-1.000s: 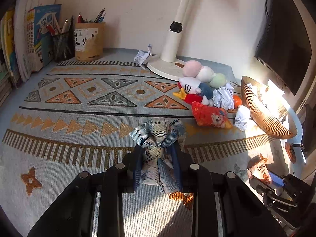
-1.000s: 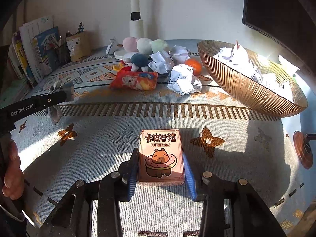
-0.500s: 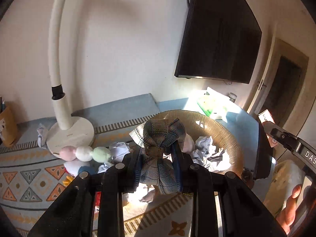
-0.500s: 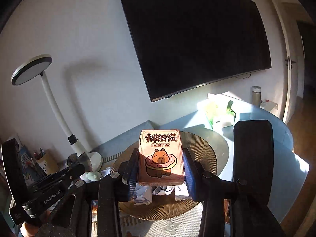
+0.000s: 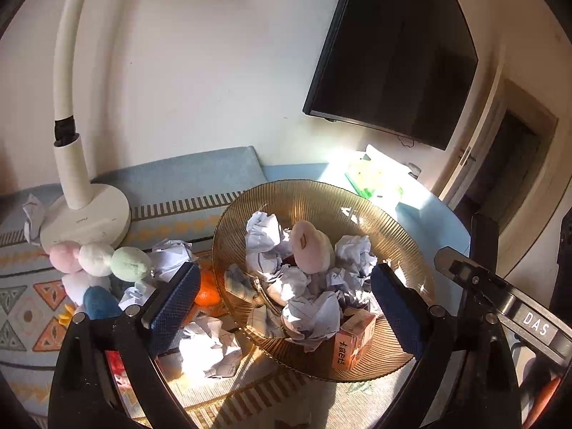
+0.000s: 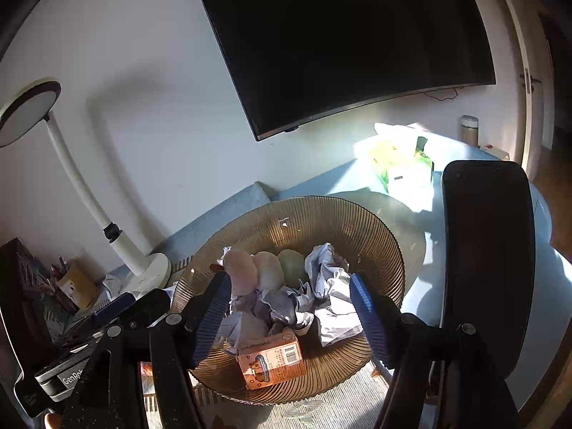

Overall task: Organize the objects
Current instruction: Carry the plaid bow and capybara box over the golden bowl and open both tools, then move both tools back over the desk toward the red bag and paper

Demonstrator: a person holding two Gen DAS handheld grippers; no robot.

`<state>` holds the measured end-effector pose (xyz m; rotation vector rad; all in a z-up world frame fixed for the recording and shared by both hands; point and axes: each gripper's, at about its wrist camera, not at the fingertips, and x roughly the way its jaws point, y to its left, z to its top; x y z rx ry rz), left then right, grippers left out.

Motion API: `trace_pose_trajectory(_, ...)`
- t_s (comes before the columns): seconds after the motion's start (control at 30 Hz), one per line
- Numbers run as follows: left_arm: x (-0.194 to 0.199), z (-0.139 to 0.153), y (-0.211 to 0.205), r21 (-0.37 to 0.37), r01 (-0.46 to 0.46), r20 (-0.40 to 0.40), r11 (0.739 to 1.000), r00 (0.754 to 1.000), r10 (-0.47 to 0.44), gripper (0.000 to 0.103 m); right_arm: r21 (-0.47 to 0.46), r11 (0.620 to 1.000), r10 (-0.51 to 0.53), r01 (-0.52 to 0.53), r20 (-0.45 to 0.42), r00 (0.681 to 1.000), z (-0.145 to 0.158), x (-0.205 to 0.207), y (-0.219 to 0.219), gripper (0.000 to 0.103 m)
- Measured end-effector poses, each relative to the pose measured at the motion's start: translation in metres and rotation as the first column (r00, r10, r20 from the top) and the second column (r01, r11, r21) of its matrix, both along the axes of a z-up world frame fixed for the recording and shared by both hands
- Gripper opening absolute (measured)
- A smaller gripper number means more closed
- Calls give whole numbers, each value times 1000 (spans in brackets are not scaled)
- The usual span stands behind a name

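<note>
The card box (image 6: 270,361), pink with a cartoon animal on it, is lying tilted inside the amber ribbed bowl (image 6: 357,225), near its front rim and against the crumpled paper balls (image 6: 329,286). The plaid bow (image 5: 240,286) is resting in the same bowl at its left side. The left tool (image 5: 282,307) is opening wide above the bowl, with nothing between its blue pads. The right tool (image 6: 289,314) is also opening, gripping nothing, with the box lying loose below it. A pink, white and green plush skewer (image 5: 98,259) is sitting on the patterned surface (image 5: 32,307) by the white lamp base (image 5: 85,220).
</note>
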<state>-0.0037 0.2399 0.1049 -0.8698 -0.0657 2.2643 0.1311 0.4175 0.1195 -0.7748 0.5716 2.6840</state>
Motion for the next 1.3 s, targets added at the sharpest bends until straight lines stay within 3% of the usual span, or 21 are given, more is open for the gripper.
trace_pose_trajectory(0.13,9,8,-43,19,-71,-7,997,997,71,96,3,997,78,-78,-28,997,6,4,-27,67)
trace_pose_trajectory(0.3,20,39,-113,43,-192,-86,980,977,195,97,121,973,203,-195,-56,978,23,5,-90,68)
trace_pose_trajectory(0.33,23,46,-128,61,-221,-102,973,969,226,102,131,966,233,-224,-63,970,25,5,-103,69)
trace_pose_trajectory(0.43,38,51,-172,96,-299,-136,949,941,310,102,121,945,314,-304,-74,946,17,1,-136,93)
trace_pose_trajectory(0.53,47,21,-208,55,-394,-141,918,907,397,102,121,920,380,-372,-59,923,-10,-6,-166,95)
trace_pose_trajectory(0.63,32,-28,-231,-44,-455,-61,889,890,452,102,154,903,406,-400,-9,914,-45,-16,-191,95)
trace_pose_trajectory(0.77,24,-81,-256,-34,-464,83,885,881,465,102,209,913,355,-350,16,935,-71,-21,-199,95)
trace_pose_trajectory(0.83,21,-83,-258,-24,-444,125,896,888,443,102,190,923,333,-334,40,942,-80,-27,-192,95)
trace_pose_trajectory(0.9,21,-82,-260,3,-443,109,897,891,440,102,153,936,313,-318,61,948,-85,-32,-184,95)
trace_pose_trajectory(0.93,19,-86,-259,-18,-451,132,892,884,449,102,147,941,296,-304,71,952,-87,-34,-182,95)
trace_pose_trajectory(1.0,13,-94,-259,-17,-418,211,908,886,412,102,153,944,280,-293,103,955,-90,-37,-183,95)
trace_pose_trajectory(1.2,10,-100,-260,-16,-419,257,908,876,409,102,312,893,277,-323,183,943,-95,-40,-216,95)
trace_pose_trajectory(1.3,10,-100,-259,-25,-425,253,905,873,417,102,333,880,283,-338,201,938,-97,-42,-221,96)
